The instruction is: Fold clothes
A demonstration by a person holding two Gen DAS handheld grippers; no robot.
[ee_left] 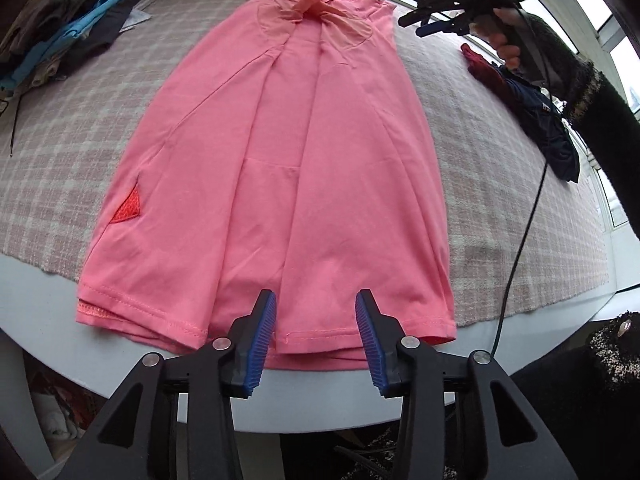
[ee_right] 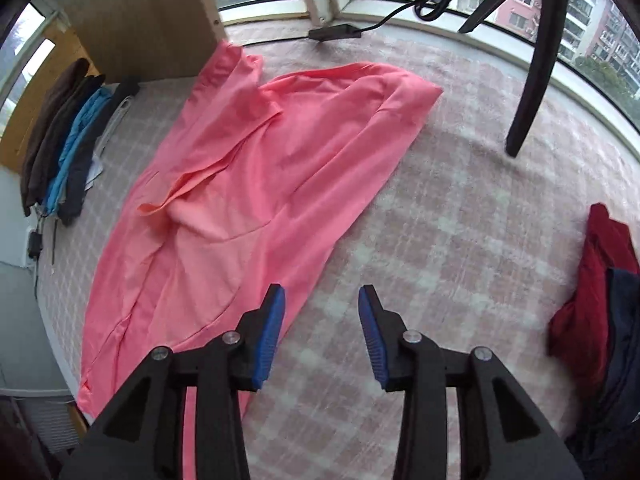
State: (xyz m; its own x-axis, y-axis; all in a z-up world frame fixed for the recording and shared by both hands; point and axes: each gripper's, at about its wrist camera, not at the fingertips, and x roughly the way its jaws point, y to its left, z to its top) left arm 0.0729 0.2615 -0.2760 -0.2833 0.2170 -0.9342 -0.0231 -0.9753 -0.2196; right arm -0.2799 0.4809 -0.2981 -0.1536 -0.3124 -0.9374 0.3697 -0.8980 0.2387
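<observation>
A pink T-shirt [ee_left: 288,168] lies flat on the checked tablecloth, both sides folded in toward its middle, hem nearest me. My left gripper [ee_left: 316,300] hovers open just over the hem, nothing between its blue pads. In the right wrist view the same pink T-shirt [ee_right: 248,176] spreads out to the left, and my right gripper [ee_right: 322,292] stands open over the shirt's right edge and the bare cloth, holding nothing. The right gripper [ee_left: 416,26] also shows in the left wrist view, held by a hand up near the shirt's collar end.
A stack of folded brown, blue and dark clothes [ee_left: 60,32] sits at the left [ee_right: 68,148]. A red and navy heap [ee_right: 600,300] lies at the right [ee_left: 532,108]. A black tripod leg [ee_right: 532,80] stands on the checked tablecloth [ee_right: 460,220]. The table edge [ee_left: 48,304] runs just under the hem.
</observation>
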